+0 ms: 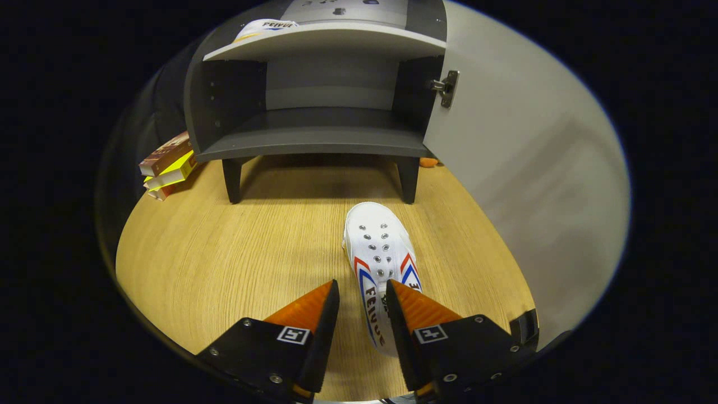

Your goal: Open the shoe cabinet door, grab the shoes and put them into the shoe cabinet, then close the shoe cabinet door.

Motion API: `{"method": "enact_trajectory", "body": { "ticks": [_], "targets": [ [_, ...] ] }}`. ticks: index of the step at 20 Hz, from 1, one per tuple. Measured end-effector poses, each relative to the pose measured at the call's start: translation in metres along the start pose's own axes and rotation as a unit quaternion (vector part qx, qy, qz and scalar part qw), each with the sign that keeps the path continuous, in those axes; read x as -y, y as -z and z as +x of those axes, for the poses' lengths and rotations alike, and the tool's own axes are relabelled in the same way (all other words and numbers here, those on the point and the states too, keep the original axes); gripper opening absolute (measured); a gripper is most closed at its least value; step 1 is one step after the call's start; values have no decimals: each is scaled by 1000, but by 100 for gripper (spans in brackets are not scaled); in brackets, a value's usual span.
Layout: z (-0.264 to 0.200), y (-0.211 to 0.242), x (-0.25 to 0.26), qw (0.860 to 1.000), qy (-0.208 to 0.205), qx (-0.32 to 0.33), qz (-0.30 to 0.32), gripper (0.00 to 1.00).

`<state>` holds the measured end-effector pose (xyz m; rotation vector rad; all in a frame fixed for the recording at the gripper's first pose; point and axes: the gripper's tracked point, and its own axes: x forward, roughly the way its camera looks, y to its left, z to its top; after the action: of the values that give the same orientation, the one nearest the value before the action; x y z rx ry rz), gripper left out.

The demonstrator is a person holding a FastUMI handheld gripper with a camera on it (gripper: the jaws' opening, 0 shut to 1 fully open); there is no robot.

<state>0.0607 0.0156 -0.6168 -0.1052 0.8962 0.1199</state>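
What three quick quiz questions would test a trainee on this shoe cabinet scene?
1. True or false: the cabinet door is open.
2. What sits between the tongs? A) book B) shoe C) hinge
3. Fill in: a second shoe lies on the cabinet's upper ____.

Key: 1 true. 2 B, the white shoe on the floor, heel end between the fingers, though contact can't be confirmed. 3 shelf.

Shoe lies on the floor at 12 o'clock, heel between the gripper fingers; cabinet beyond, door at 2, books at 10.
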Motion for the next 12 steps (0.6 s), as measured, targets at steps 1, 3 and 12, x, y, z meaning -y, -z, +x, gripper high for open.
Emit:
{"method": "enact_trajectory", "body": {
  "ticks": [1, 3, 12],
  "targets": [
    [7, 4, 1, 1000, -2, -10, -1, 48],
    [17, 7, 3, 1000, -6, -22, -6, 43],
    [29, 11, 1, 999, -38, -19, -3, 1]
  ]
}}
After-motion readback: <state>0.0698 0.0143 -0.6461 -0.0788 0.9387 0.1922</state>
